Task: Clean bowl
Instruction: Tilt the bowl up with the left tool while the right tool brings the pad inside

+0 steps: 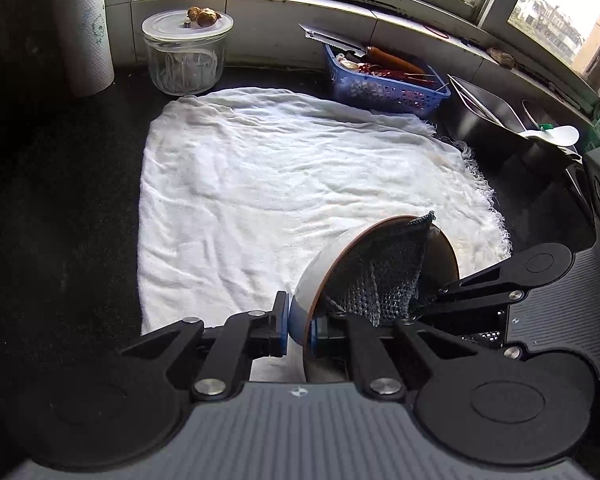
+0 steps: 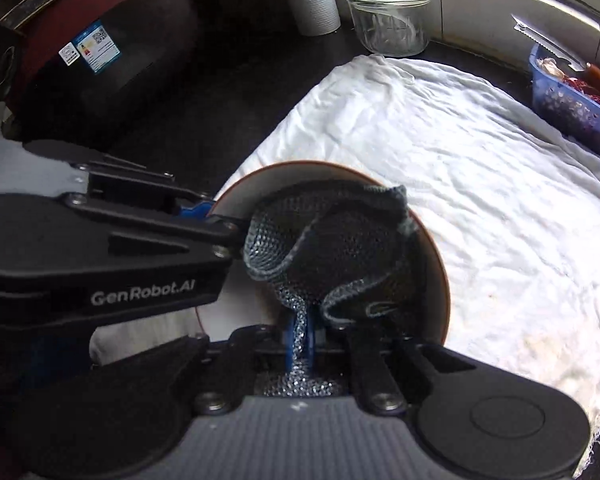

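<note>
- While the bowl [image 1: 319,280] is tipped on edge over the near right part of the white towel [image 1: 260,184], scrubbing looks mid-way, not finished.
- Left gripper [image 1: 298,326]: fingers narrow, clamped on the bowl's rim, one blue pad outside the wall, one inside.
- Right gripper [image 2: 298,340]: fingers narrow, pinching a tail of the mesh scrubber [image 2: 331,248]; the rest of the mesh is spread against the bowl's inside.
- Done, as I judge it: bowl picked up, scrubber in contact with the inner face.
- Left, as I judge it: finish wiping, pull the scrubber out, set the bowl down. Can't tell how clean the inside is; the mesh covers most of it.
- Left wrist view only: the bowl's pale outer wall and brown rim edge-on, the steel tray [image 1: 495,112] and white spoon [image 1: 555,136] far right, the window above the ledge.
- Right wrist view only: the bowl's open face nearly head-on, the mesh folds, the pinch itself, plus a dark red appliance [image 2: 100,60] with a label sticker, far left.
- Both views: glass jar [image 1: 186,56] with a lid at the far edge, paper towel roll [image 1: 84,28] left of it, blue basket [image 1: 383,80] with a knife [image 1: 331,38] on top, far right.
- Whether the bowl's lower edge touches the towel: can't tell, the grippers hide it.
</note>
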A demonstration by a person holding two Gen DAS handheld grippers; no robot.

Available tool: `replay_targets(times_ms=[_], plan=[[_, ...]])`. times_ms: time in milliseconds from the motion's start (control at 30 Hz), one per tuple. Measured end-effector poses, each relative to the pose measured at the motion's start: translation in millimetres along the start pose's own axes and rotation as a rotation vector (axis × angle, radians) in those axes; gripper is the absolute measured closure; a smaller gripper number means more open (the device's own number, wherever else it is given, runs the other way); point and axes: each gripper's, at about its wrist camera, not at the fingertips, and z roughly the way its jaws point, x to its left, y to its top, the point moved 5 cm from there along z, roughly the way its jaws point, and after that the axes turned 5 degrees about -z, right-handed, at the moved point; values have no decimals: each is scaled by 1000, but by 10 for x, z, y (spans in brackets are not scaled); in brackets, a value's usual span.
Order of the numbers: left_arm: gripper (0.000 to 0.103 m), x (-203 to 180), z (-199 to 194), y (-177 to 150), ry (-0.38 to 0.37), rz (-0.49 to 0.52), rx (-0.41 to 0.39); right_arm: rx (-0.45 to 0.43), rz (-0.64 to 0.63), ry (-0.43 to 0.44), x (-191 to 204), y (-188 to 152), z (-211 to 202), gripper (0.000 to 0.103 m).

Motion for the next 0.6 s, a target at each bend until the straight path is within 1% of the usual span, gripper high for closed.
replay_targets(times_ms=[100,200,300,367,400,500,600], plan=[[92,-20,-30,-15,-24,34,26,-1,-37,-32,29,-25,-5,98],[89,-65,-93,-10,-9,84,15,10,-91,-62,84,-48,2,98],[89,-118,-130,13,11,147,-3,12,-103,-74,99,-63,-6,98],[89,-110,-126,16,23,163,-13,11,-118,-88,112,-71,-15,98],[94,-91,-124,13,21,156,-14,9,-121,-96,114,-75,-23,98],[94,15,-124,-6,-15,63,0,-9,-97,-116,93,-93,-47,98],[94,135,-111,-36,-37,-46,24,-42,-34,-98,80,-89,-50,98]])
